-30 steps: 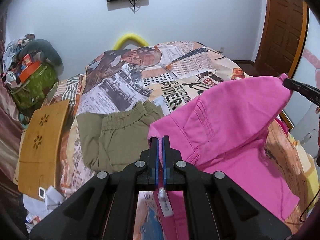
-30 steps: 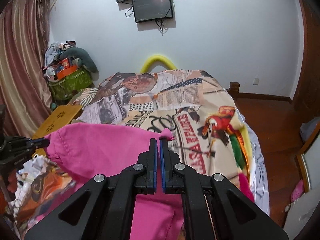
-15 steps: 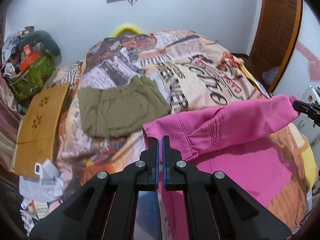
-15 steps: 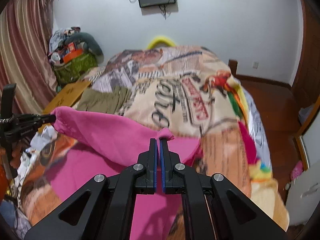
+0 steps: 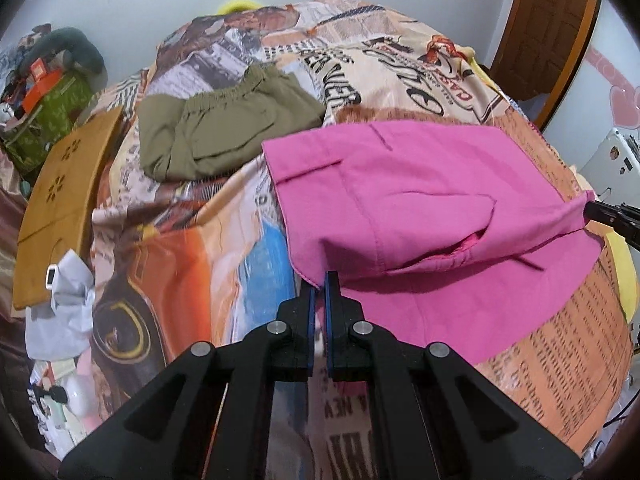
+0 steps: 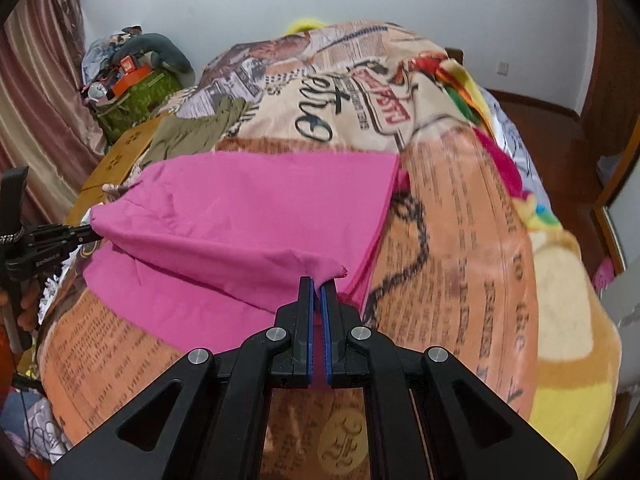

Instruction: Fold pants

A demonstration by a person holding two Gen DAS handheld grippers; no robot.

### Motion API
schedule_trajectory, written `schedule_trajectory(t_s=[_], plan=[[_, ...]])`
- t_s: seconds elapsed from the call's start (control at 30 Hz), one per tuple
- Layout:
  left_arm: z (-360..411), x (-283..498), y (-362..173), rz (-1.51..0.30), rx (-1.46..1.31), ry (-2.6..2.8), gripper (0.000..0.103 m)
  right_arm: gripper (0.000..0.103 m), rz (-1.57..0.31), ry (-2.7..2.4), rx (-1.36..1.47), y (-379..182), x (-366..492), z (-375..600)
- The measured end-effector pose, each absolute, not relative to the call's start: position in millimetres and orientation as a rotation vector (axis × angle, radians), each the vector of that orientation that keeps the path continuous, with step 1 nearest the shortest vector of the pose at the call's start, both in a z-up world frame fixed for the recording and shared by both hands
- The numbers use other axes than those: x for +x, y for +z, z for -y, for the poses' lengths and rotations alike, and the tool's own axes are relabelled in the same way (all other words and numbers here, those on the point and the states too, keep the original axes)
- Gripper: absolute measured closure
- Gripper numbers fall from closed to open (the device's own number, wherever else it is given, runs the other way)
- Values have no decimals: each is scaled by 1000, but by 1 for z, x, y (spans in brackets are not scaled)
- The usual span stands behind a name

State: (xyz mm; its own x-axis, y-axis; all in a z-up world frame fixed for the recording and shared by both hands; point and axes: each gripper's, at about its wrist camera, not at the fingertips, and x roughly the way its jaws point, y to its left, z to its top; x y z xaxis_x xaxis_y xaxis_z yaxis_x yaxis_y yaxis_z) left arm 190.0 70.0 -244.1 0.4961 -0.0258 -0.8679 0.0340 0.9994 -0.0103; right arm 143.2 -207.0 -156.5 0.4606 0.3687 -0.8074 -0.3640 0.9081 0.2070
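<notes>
Pink pants [image 5: 420, 200] lie folded over on the printed bedspread; they also show in the right wrist view [image 6: 248, 216]. My left gripper [image 5: 319, 280] is shut on the near left corner of the folded upper layer, low over the bed. My right gripper [image 6: 319, 285] is shut on the other corner of that layer. Each gripper shows in the other's view: the right one at the right edge [image 5: 612, 216], the left one at the left edge [image 6: 48, 240]. The layer sags slightly between them.
Folded olive-green pants [image 5: 224, 136] lie on the bed beyond the pink ones. A wooden board [image 5: 60, 200] and white paper [image 5: 60, 312] sit at the bed's left side. A cluttered green bag [image 6: 136, 84] stands far left. A wooden door [image 5: 548, 20] is at right.
Both grippers have come down and back toward the near edge, carrying the pink layer from raised in the air to nearly flat over the lower part of the pants.
</notes>
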Motion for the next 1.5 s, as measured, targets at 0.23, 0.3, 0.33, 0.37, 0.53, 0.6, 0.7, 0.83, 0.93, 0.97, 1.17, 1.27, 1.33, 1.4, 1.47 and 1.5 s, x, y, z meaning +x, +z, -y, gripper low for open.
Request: schedule_trajectory(t_s=[0.23, 0.3, 0.33, 0.37, 0.53, 0.6, 0.7, 0.83, 0.93, 0.97, 1.17, 1.27, 1.33, 1.4, 1.47, 1.5], plan=[[-79, 175, -245, -1072, -15, -10, 87, 96, -1006, 432, -34, -148, 131, 211], [-82, 172, -238, -1054, -23, 3, 64, 90, -993, 419, -54, -142, 129, 211], [-83, 170, -233, -1039, -28, 8, 58, 82, -983, 418, -55, -138, 128, 212], [-84, 169, -227, -1019, -30, 12, 49, 73, -974, 419, -55, -136, 127, 212], [-77, 169, -199, -960, -14, -6, 27, 57, -917, 433, -87, -118, 121, 203], [-71, 169, -189, -937, -11, -22, 17, 54, -907, 451, -93, -113, 120, 197], [-58, 173, -181, -924, 21, -55, 8, 42, -893, 488, -105, -109, 119, 186], [-39, 182, -183, -940, 85, -85, 5, 42, -896, 564, -143, -111, 122, 163], [-28, 192, -191, -969, 119, -99, 5, 42, -921, 603, -173, -120, 129, 146], [-25, 193, -194, -976, 128, -104, 5, 42, -930, 614, -182, -123, 131, 141], [-5, 204, -211, -1012, 191, -146, 5, 42, -1025, 682, -219, -151, 148, 114], [4, 208, -219, -1037, 217, -169, 5, 42, -1059, 718, -229, -158, 151, 109], [10, 210, -226, -1044, 245, -176, 5, 42, -1063, 744, -231, -161, 151, 106], [13, 211, -230, -1042, 269, -176, 5, 42, -1051, 759, -240, -163, 150, 103], [16, 214, -233, -1041, 285, -178, 5, 51, -1049, 755, -234, -164, 151, 102], [17, 215, -234, -1040, 284, -182, 5, 58, -1052, 756, -228, -165, 153, 103]])
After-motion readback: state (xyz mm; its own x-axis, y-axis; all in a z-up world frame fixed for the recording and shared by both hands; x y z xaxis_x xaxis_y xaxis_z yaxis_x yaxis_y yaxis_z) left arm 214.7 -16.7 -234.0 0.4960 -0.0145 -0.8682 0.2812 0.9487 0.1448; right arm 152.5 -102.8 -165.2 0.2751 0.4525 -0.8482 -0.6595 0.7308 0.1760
